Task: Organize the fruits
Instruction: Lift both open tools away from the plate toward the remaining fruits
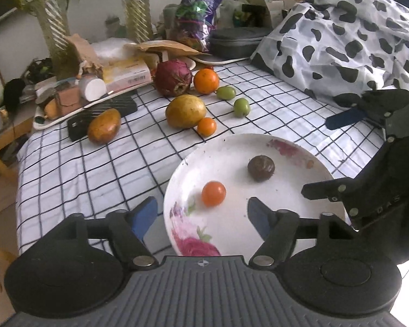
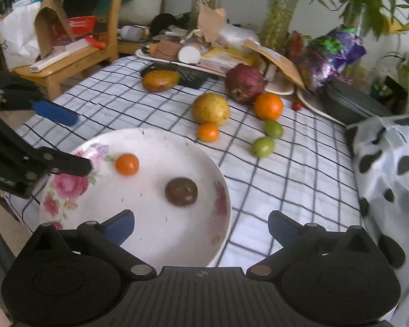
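A white flowered plate (image 1: 231,150) (image 2: 155,234) lies on the checked tablecloth and holds a small orange fruit (image 1: 213,193) (image 2: 126,164) and a dark brown fruit (image 1: 261,168) (image 2: 181,191). Beyond it on the cloth lie a small orange (image 1: 206,126) (image 2: 208,132), a yellow fruit (image 1: 186,111) (image 2: 210,109), a big orange (image 1: 206,81) (image 2: 268,106), two green fruits (image 1: 241,107) (image 2: 262,147), a mango (image 1: 104,129) (image 2: 160,80) and a dark red round fruit (image 1: 173,77) (image 2: 244,83). My left gripper (image 1: 201,218) is open and empty over the plate's near rim. My right gripper (image 2: 201,227) is open and empty over the plate's right edge.
A cluttered tray (image 1: 68,100) (image 2: 177,54), boxes, paper and glass vases (image 1: 54,27) line the table's far side. A black-spotted white cloth (image 1: 340,41) (image 2: 390,169) lies right of the plate. A wooden chair (image 2: 68,62) stands beyond the table's left corner.
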Tool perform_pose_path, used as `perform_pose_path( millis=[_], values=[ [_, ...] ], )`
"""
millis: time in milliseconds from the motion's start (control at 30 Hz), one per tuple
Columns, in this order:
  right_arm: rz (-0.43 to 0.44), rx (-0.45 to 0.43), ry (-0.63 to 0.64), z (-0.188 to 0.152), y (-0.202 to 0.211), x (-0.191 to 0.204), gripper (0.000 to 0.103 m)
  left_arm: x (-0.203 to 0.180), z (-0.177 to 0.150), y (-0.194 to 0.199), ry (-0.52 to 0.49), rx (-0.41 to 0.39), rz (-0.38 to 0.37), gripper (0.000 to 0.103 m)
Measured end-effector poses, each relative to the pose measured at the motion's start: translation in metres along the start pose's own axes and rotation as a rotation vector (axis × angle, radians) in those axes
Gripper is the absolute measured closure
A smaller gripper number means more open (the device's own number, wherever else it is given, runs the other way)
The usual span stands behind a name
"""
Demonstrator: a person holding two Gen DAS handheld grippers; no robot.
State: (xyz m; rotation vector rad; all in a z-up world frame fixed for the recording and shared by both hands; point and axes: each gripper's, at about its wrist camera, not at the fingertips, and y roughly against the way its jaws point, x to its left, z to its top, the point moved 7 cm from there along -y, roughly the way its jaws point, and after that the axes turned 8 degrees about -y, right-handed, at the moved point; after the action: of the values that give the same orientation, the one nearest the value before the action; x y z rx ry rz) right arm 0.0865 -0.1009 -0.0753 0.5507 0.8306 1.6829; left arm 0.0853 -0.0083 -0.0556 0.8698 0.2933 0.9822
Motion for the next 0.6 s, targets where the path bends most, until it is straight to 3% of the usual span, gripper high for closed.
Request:
perform_pose_path(
  millis=[600],
  values=[
    [-0.065,-0.018,-0.096,-0.004,0.009,-0.008,0.000,-0.008,-0.013,0.017,0.038,-0.004,0.067,0.028]
  ],
)
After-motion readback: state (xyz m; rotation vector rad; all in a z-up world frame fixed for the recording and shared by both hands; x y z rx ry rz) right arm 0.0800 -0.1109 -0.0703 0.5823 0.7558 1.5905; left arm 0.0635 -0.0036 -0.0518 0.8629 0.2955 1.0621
